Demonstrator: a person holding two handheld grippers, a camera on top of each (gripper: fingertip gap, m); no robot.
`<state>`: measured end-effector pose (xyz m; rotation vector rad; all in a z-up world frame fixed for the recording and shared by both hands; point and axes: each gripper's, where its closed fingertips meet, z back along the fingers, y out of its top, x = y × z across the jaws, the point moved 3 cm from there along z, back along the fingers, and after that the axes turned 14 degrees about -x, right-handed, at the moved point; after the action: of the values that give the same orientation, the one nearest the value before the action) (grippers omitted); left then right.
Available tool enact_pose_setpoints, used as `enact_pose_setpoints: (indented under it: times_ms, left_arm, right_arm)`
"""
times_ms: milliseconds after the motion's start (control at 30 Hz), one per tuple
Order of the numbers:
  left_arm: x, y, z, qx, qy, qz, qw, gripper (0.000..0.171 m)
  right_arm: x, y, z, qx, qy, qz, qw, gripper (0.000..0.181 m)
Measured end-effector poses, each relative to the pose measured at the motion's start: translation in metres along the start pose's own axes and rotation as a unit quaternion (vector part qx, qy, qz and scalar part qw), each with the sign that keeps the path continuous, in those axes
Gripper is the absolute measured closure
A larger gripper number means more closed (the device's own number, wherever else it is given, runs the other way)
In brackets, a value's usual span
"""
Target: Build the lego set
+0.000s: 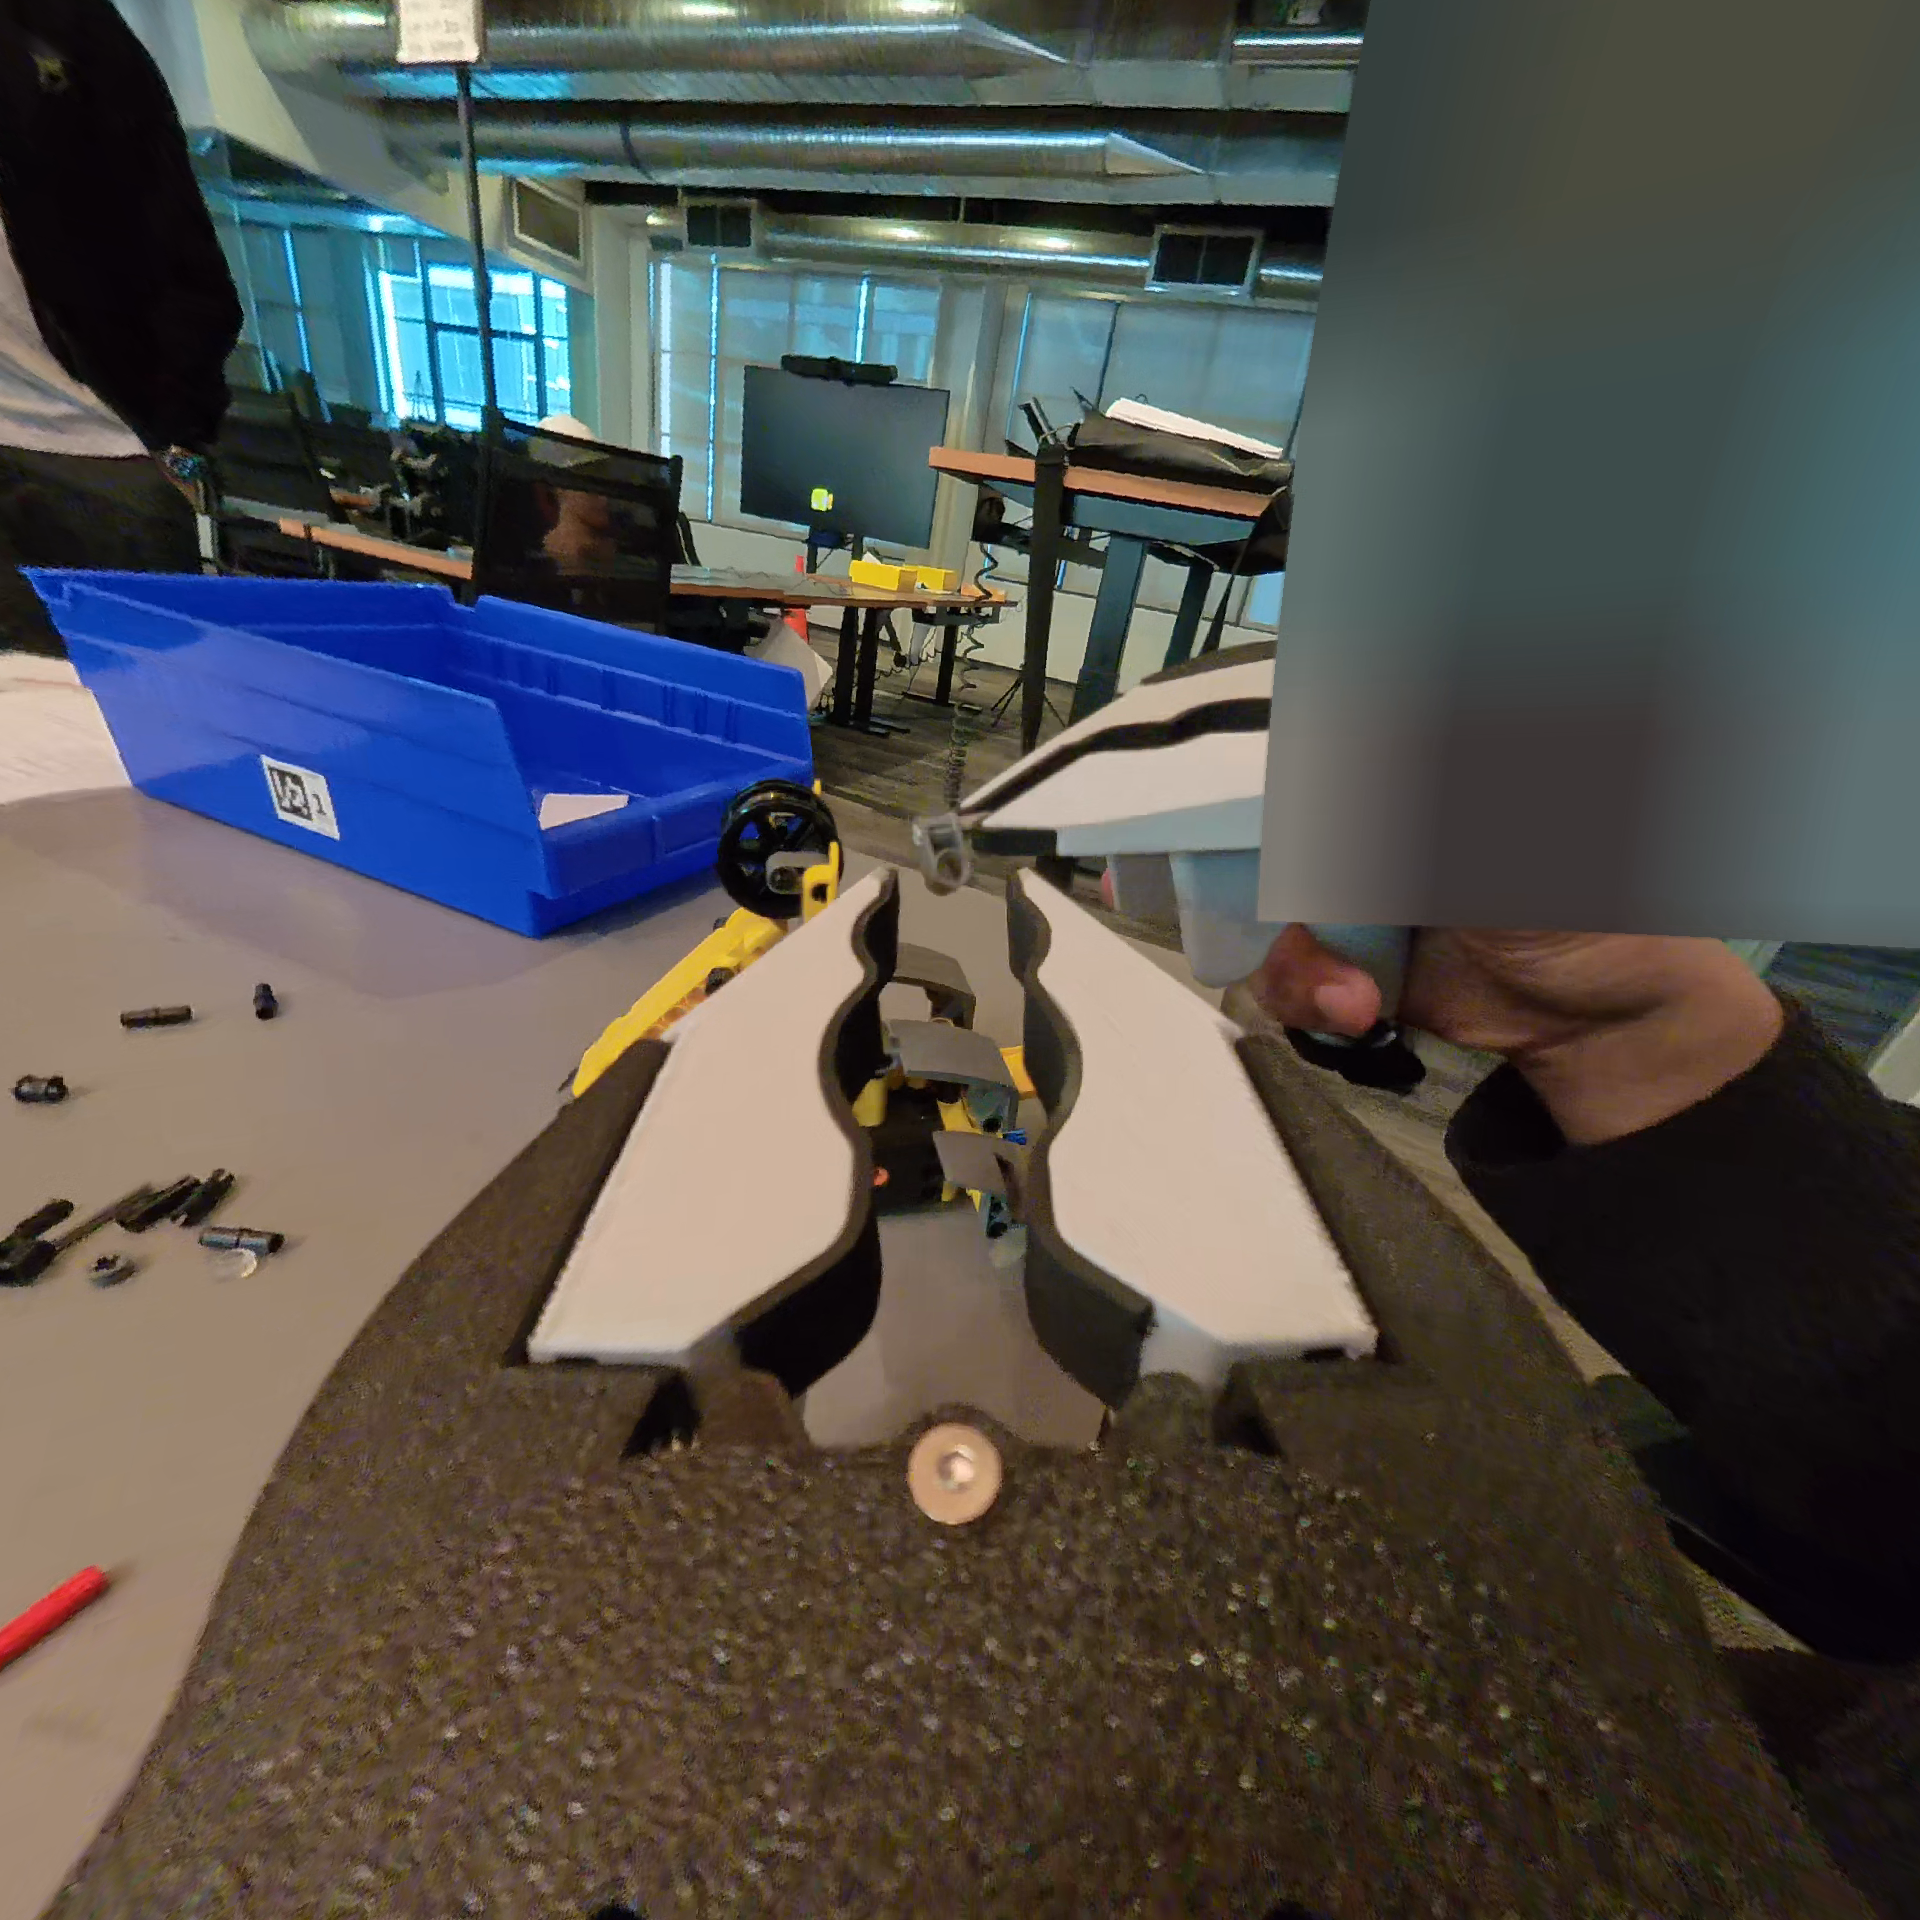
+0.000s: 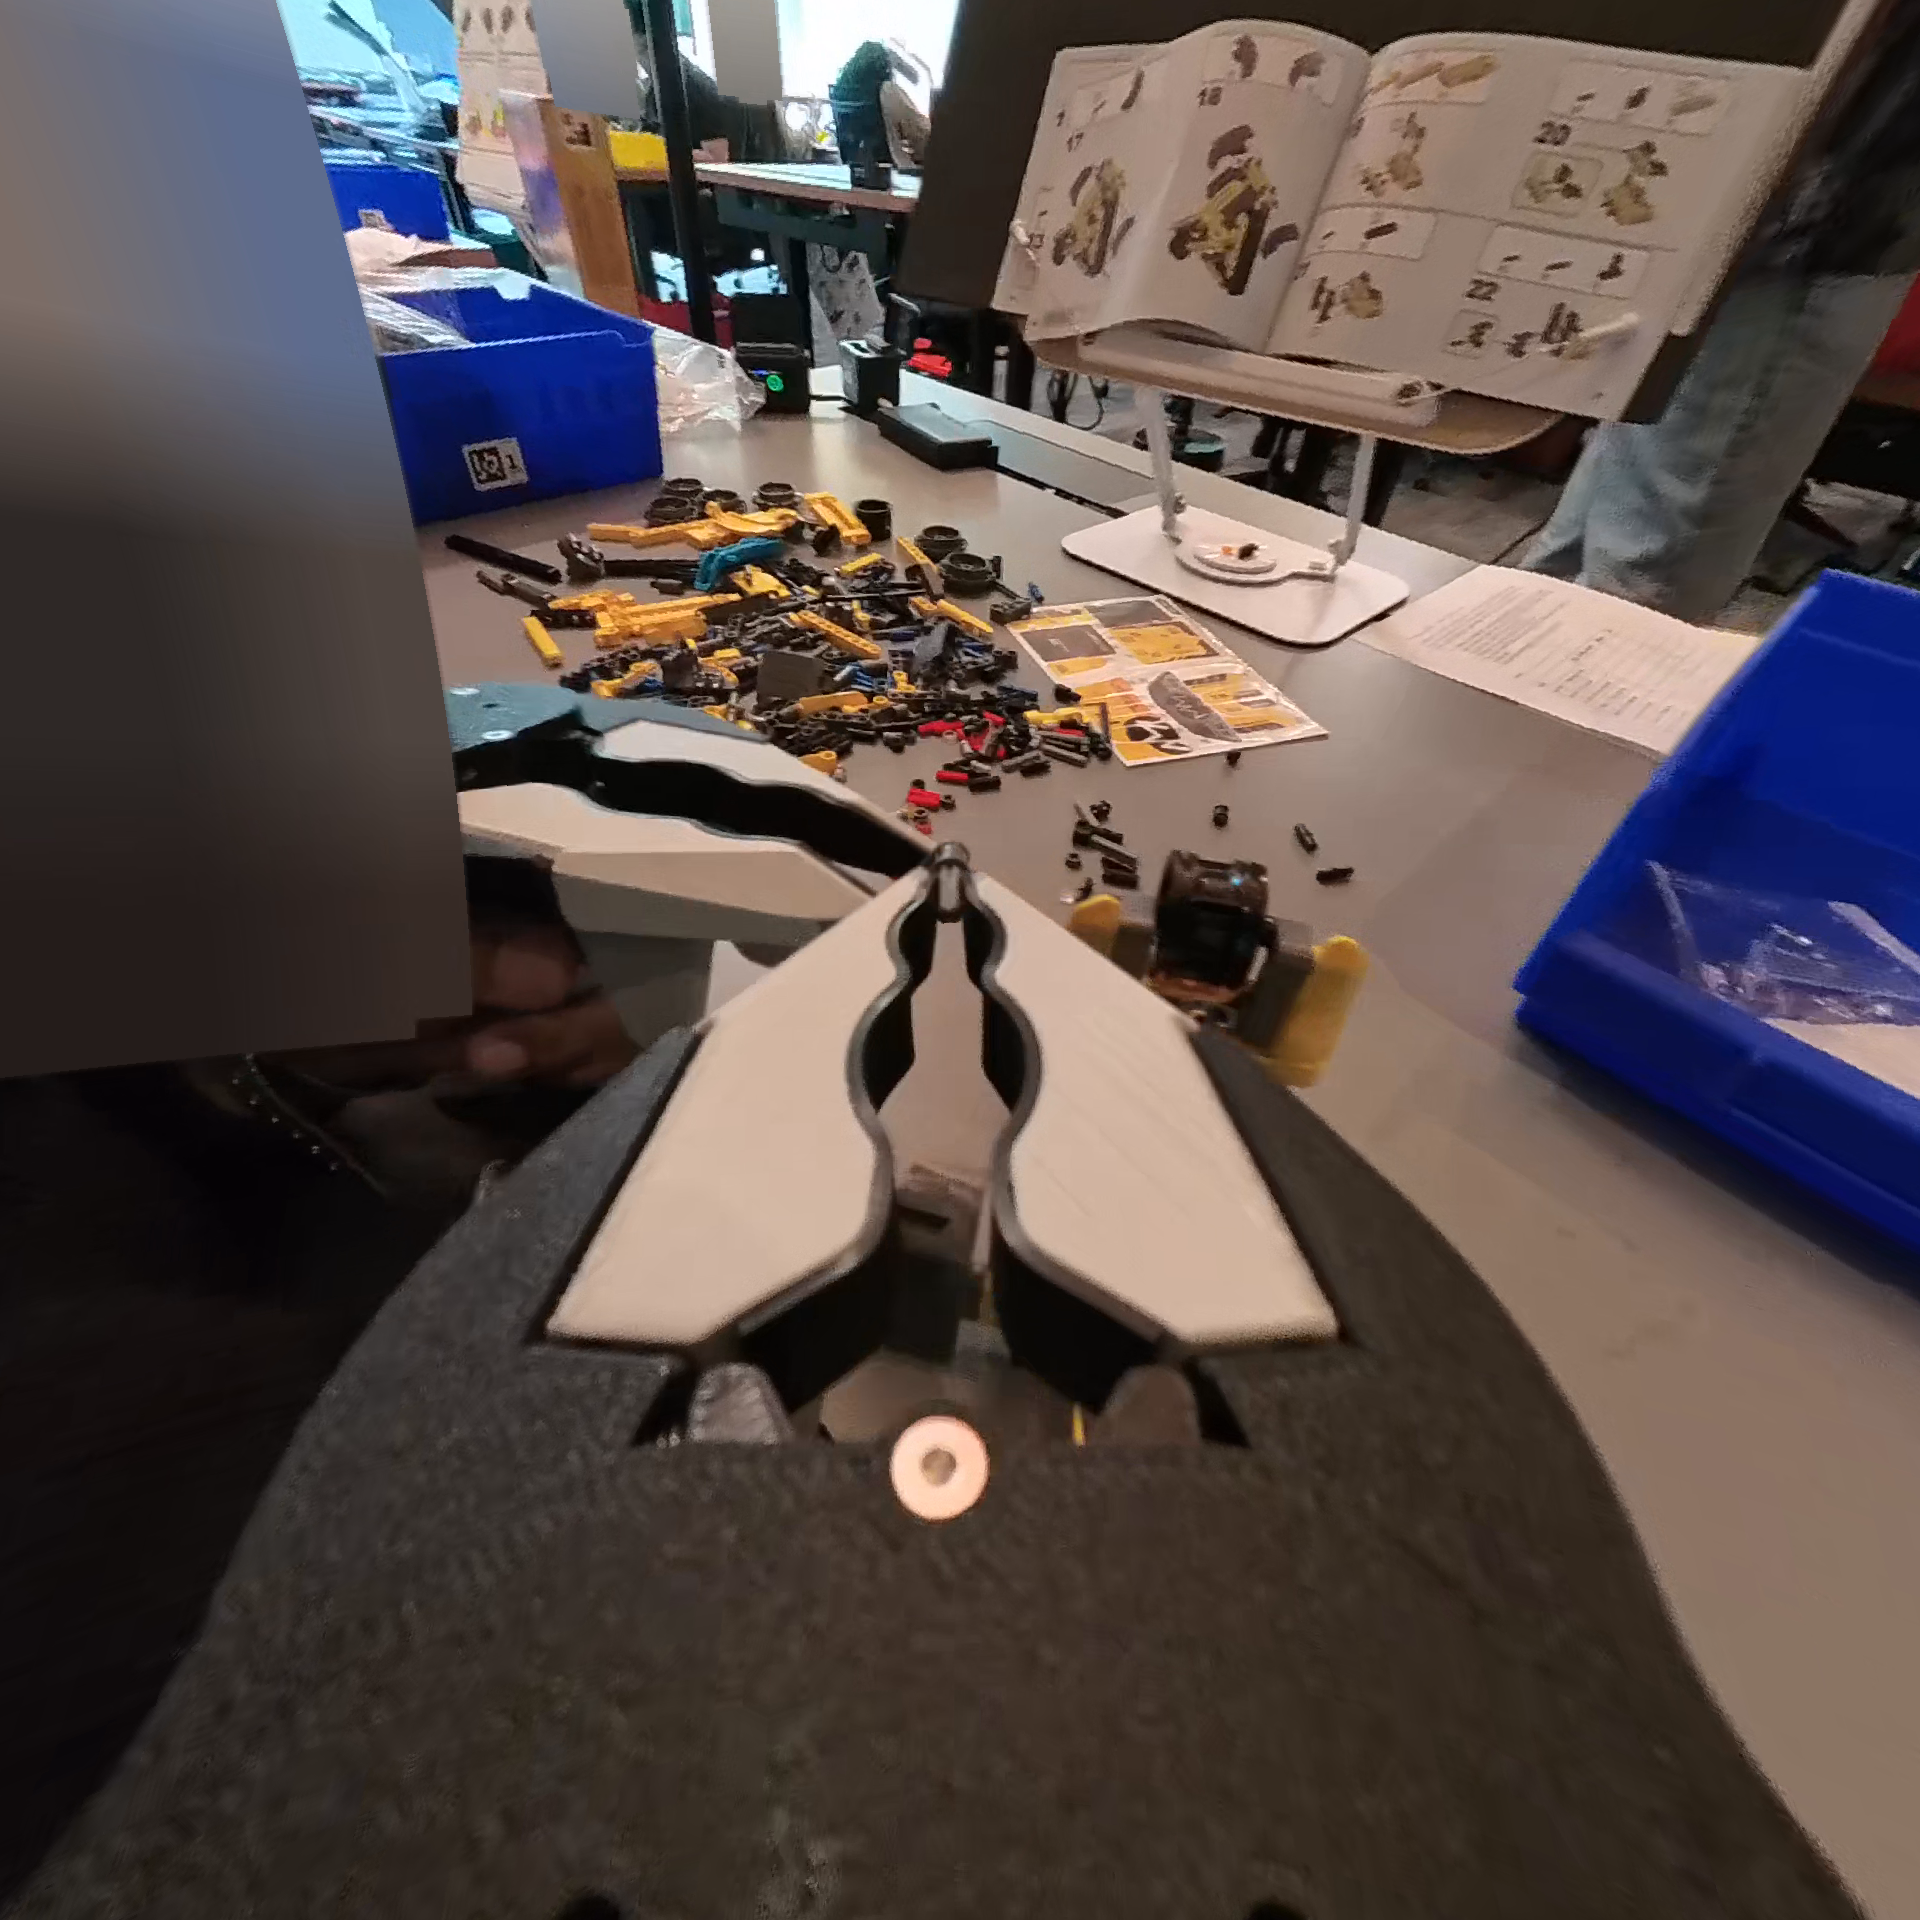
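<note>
Two grippers are showing: the left gripper point(image 1: 951, 883) and the right gripper point(image 2: 948, 883), the latter pinching one small grey connector piece point(image 1: 940, 850). One partly built yellow and black model point(image 1: 914, 1101) is sitting on the desk point(image 1: 312, 1039), carrying one black wheel point(image 1: 777, 847), and one red pen point(image 1: 52, 1616) is lying at the desk's near edge. In the right wrist view three blue bins are standing around — one at the left point(image 2: 520, 405), one behind it point(image 2: 390, 197) and one at the right point(image 2: 1756, 935) — along with one heap of loose pieces point(image 2: 790, 644) too many to count, one sticker sheet point(image 2: 1164, 681), one open instruction booklet point(image 2: 1351, 177) on one white stand point(image 2: 1236, 566), and one printed paper sheet point(image 2: 1569, 649)
</note>
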<state>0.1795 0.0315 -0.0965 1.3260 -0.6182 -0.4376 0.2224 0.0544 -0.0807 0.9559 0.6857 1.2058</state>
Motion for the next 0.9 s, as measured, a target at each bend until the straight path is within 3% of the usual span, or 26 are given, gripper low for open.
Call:
enact_pose_setpoints:
  times_ms: [67, 133, 267, 400, 633, 900]
  left_arm:
    - [0.0, 0.001, 0.001, 0.004, -0.023, 0.026, 0.999, 0.152]
    - [0.003, 0.003, 0.003, 0.015, -0.089, 0.086, 0.992, 0.152]
    - [0.005, 0.006, 0.007, 0.019, -0.228, 0.216, 0.949, 0.153]
    - [0.01, 0.007, 0.009, 0.026, -0.307, 0.276, 0.91, 0.157]
    - [0.005, 0.013, 0.016, 0.065, -0.336, 0.303, 0.889, 0.158]
    - [0.005, 0.012, 0.019, 0.056, -0.335, 0.29, 0.895, 0.157]
  right_arm:
    - [-0.006, 0.003, -0.002, 0.011, 0.011, 0.004, 1.0, 0.177]
    - [-0.009, 0.008, 0.0, 0.038, 0.023, 0.014, 0.999, 0.178]
    - [-0.014, 0.013, 0.004, 0.086, 0.033, 0.046, 0.995, 0.177]
    - [-0.019, 0.016, 0.008, 0.107, 0.022, 0.086, 0.99, 0.177]
    - [-0.017, 0.014, 0.012, 0.103, 0.003, 0.115, 0.988, 0.177]
    - [-0.023, 0.011, 0.014, 0.101, -0.001, 0.16, 0.982, 0.177]
